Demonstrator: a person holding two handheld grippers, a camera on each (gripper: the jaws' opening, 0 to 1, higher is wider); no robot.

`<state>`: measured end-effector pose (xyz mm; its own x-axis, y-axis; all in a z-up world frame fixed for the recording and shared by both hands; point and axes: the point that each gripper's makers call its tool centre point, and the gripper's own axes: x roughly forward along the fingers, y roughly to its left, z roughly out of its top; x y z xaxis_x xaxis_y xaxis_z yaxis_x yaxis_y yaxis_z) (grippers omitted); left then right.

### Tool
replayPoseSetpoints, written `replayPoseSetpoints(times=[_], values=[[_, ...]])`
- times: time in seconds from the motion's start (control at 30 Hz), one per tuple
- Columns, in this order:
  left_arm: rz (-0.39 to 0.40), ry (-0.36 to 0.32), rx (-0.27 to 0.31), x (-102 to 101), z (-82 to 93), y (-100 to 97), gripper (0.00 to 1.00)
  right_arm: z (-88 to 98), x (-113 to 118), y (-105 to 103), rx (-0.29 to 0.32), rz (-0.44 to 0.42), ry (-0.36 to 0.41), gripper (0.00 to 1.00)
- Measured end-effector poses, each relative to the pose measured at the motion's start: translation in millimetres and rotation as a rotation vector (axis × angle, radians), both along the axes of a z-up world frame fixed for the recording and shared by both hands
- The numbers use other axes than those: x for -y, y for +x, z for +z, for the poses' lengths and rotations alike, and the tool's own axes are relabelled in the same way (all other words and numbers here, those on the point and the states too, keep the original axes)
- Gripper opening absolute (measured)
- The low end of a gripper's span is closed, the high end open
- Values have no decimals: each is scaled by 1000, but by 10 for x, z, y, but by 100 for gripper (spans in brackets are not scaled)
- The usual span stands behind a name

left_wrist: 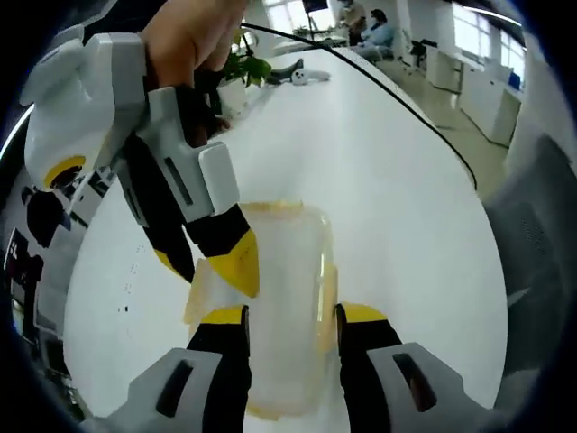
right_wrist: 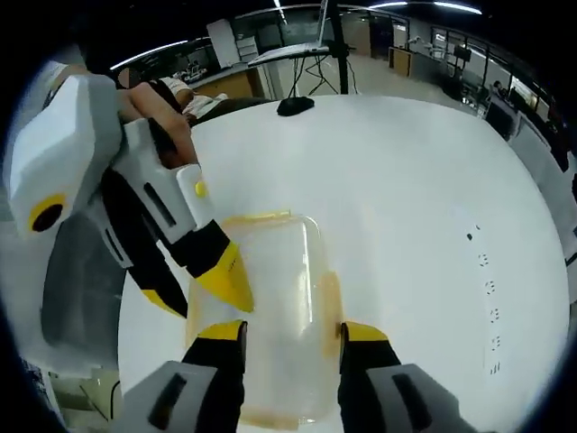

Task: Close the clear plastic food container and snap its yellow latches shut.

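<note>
The clear plastic container (left_wrist: 284, 271) lies on the white table (left_wrist: 397, 207) with its lid on and yellow latches along its sides (left_wrist: 328, 293). My left gripper (left_wrist: 293, 316) is open, its yellow-tipped jaws standing over the container's near end. My right gripper (left_wrist: 203, 263), held by a hand, comes in from the upper left, open, one fingertip (left_wrist: 236, 262) on the container's left edge. In the right gripper view the container (right_wrist: 270, 298) lies under my open right gripper (right_wrist: 293, 332), and the left gripper (right_wrist: 191, 290) touches its left side. Whether the latches are snapped I cannot tell.
A potted plant (left_wrist: 240, 70) and a white object (left_wrist: 306, 77) stand at the far end of the table, and a black cable (left_wrist: 406, 108) runs along its right side. A black stand base (right_wrist: 295, 105) sits on the far edge. People sit at desks beyond (left_wrist: 371, 32).
</note>
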<state>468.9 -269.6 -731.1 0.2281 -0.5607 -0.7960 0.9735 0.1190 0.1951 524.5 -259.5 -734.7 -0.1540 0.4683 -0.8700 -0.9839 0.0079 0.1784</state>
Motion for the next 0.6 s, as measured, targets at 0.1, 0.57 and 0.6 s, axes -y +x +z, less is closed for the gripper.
replayPoseSetpoints(times=[0.1, 0.57, 0.6], values=[[-40, 26, 50, -7, -26, -12, 36, -26, -47, -18, -16, 14, -1, 42], [14, 38, 94, 0, -43, 16, 33, -58, -66, -43, -54, 83, -56, 39], [18, 41, 92, -4, -43, 24, 33, -60, -69, -46, -55, 89, -62, 38]])
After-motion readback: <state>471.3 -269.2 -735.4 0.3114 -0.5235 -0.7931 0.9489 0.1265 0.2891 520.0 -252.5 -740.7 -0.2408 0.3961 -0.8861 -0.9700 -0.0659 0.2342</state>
